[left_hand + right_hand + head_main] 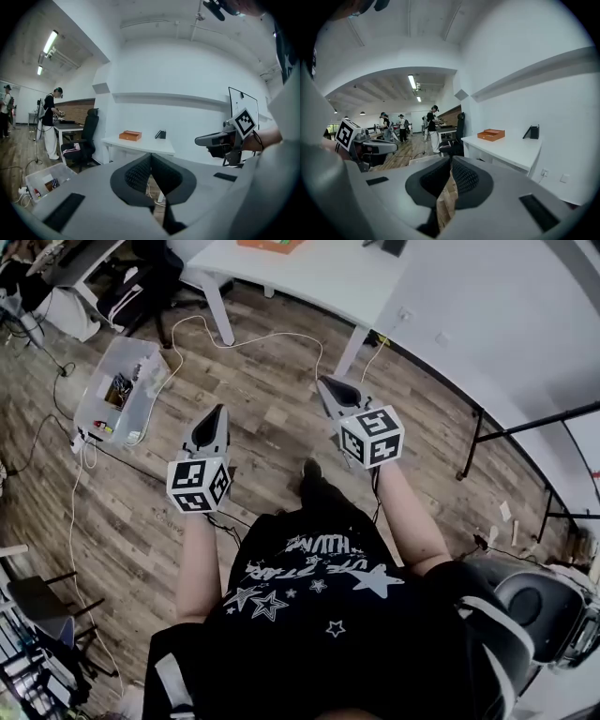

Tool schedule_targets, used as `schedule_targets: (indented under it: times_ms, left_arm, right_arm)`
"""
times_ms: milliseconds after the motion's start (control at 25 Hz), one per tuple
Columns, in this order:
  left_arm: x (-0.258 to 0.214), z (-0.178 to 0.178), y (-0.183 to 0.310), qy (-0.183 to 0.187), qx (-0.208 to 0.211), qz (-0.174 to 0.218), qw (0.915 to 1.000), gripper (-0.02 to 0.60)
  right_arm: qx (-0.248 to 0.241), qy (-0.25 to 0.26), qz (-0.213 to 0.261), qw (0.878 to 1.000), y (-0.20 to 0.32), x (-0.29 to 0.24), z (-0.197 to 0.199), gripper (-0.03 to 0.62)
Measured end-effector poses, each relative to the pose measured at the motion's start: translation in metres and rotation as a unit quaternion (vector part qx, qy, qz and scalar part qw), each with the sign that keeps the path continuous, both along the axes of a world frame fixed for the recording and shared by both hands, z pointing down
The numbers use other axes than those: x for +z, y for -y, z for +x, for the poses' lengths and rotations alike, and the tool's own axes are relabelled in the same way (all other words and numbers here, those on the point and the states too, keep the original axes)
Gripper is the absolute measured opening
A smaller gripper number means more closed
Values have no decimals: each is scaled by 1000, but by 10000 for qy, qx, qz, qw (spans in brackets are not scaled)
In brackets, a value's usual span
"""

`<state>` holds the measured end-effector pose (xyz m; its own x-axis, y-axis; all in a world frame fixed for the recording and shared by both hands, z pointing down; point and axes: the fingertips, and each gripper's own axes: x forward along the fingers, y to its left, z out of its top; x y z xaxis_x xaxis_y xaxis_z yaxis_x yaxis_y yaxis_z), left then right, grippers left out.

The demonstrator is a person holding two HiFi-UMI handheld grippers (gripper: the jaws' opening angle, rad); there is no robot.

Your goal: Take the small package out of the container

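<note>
the job has not really begun. the container (131, 357) is a clear box that sits on the wood floor (272, 442), off to the left and in front of the person. it is well apart from both tools. there are little things inside it, but they are too small to tell which one is the small package. so the package looks to be in the box, and nothing has been lifted out.

the left gripper (220, 411) is held up in the air and points a bit down. its fingers (140, 173) are pressed together at the tips with nothing between them. only floor shows through the small gap lower down.

the right gripper (324, 382) is up in the air too, on the other side. its fingers (464, 178) are closed together the same way, and it holds nothing. the brown bit in the gap looks like the floor, not a package.

what is left is almost all of it: go over to the box, get down to it, open one set of fingers, pinch the package, and lift it out.
</note>
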<state>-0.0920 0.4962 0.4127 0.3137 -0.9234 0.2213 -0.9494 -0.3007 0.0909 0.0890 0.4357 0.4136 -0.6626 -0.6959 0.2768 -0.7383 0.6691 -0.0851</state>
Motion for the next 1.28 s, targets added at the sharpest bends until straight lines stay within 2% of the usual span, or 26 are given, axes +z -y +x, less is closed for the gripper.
schedule_targets:
  times_ms: [160,320,560,840,1080,1280]
  left_arm:
    - [6,-9,-11,-79,-66,-75,9999,18]
    - [19,-16,-15,-63,-29,-209,9998,18]
    - [30,-25,18,-93,-6,-271,9996,18]
    - [39,-45,104,-57,-170,-367,9992,18]
    - [37,-58,221,-78,-315,-494,9983,18]
    - [27,-47,319,-48,-280,-479,9984,18]
  right_arm:
    - [-5,83,-64,9999,-3,7,-10,51]
    - [101,432,-267,9987,-5,19,-14,51]
    - [243,416,-436,9979,22,40,-12,52]
    - [210,421,-470,9978,123,49,-25,52]
    - [101,477,-508,9975,247,47,-38,52]
    - [178,552,-463,9972,342,34,-26,52]
